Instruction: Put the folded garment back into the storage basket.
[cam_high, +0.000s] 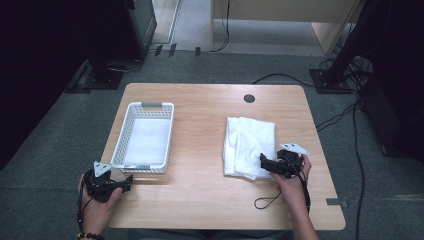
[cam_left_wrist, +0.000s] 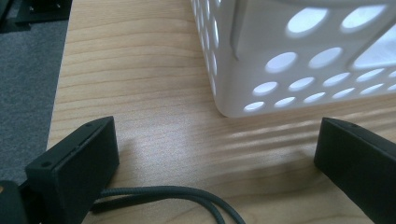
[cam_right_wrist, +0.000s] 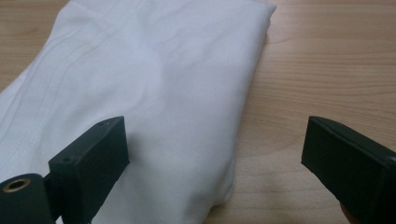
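The folded white cloth (cam_high: 248, 146) lies on the desk (cam_high: 200, 200) well right of the white basket (cam_high: 145, 137), soft and limp, best pinched at its near folded edge, where the right gripper (cam_right_wrist: 215, 163) straddles it, 2 jaws apart; left gripper (cam_left_wrist: 210, 158) also apart, empty, beside the basket.

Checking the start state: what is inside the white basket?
The white basket looks empty in the high view; its pale floor shows. The corner behind its near wall is hidden.
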